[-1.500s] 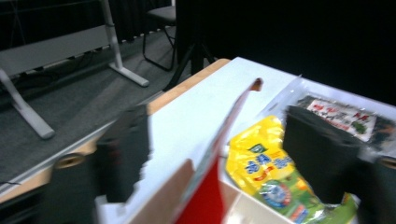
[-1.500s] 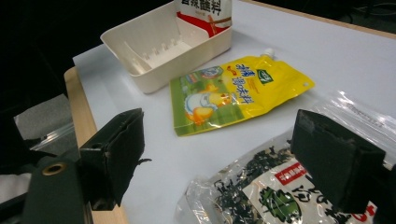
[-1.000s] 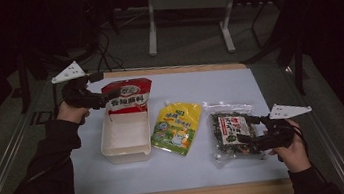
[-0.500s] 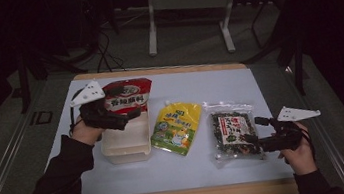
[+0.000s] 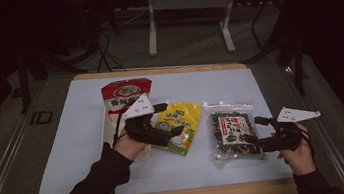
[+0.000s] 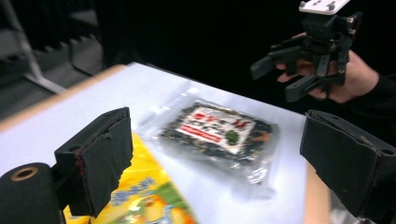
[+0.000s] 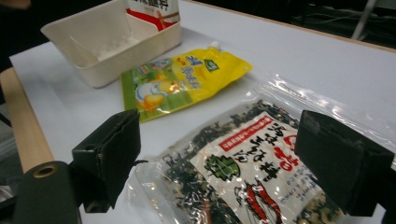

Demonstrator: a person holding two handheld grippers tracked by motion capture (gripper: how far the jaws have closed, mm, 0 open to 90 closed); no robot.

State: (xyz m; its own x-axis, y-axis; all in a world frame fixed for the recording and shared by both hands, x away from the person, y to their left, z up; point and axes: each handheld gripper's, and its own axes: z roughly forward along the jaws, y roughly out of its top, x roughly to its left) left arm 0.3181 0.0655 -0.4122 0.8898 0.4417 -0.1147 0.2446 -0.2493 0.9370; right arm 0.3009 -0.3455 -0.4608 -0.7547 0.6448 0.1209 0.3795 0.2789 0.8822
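Desk carries a white tray left of centre with the red bag behind it; nothing packed yet. Yellow pouch mid-frame and seaweed pack right of centre lie flat, ungrasped. Left gripper, jaws wide, moved from the tray to the pouch. Right gripper wide at the seaweed's lower right.

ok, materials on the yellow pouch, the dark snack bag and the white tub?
Yellow pouch: looks like soft glossy plastic film, printed; it lies flat with sheen and a small spout at one corner.
Dark snack bag: clear glossy plastic, crinkled, with glare; the dark contents show through around a printed label.
White tub: probably rigid matte plastic, with straight walls, opaque, no glare.
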